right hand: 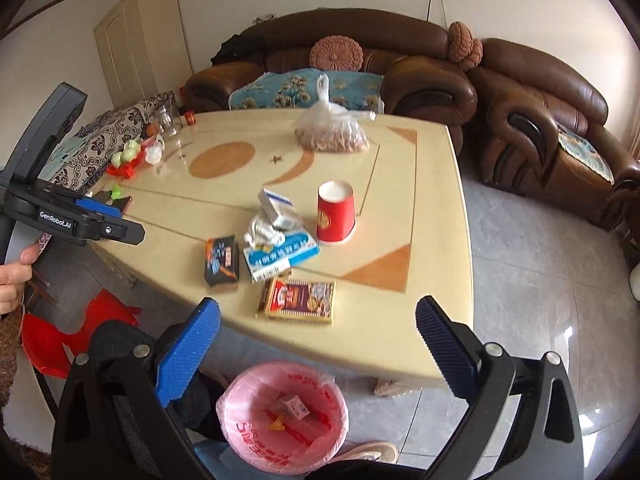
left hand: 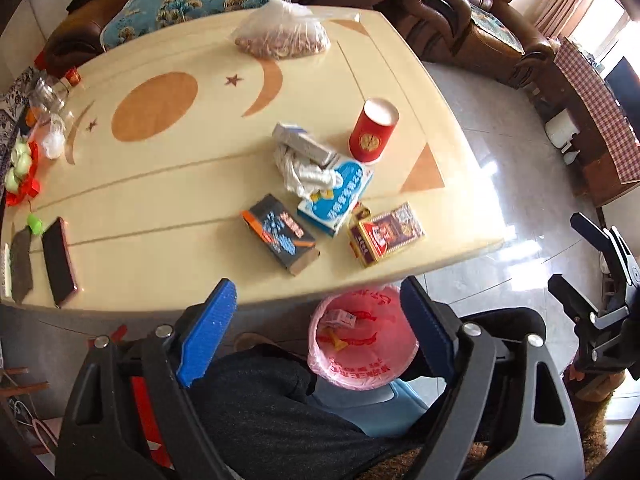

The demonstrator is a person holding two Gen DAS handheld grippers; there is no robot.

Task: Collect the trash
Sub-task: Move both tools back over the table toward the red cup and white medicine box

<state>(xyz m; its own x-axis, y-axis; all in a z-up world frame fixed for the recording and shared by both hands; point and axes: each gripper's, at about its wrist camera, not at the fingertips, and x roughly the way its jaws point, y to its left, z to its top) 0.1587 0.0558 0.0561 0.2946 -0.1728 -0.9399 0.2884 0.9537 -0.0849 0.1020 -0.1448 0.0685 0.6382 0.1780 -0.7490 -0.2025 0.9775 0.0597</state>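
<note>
Trash lies near the table's near edge: a black box, a blue-white carton, a red-gold box, crumpled white wrap with a small box on it, and an upturned red paper cup. A bin with a pink liner stands on the floor below the edge and holds some scraps. My left gripper is open and empty above the bin. My right gripper is open and empty over the table edge.
A bag of nuts sits at the far side of the cream table. A phone, a glass jar and green fruit on red wrap lie at the left. Brown sofas stand behind. A red stool is at left.
</note>
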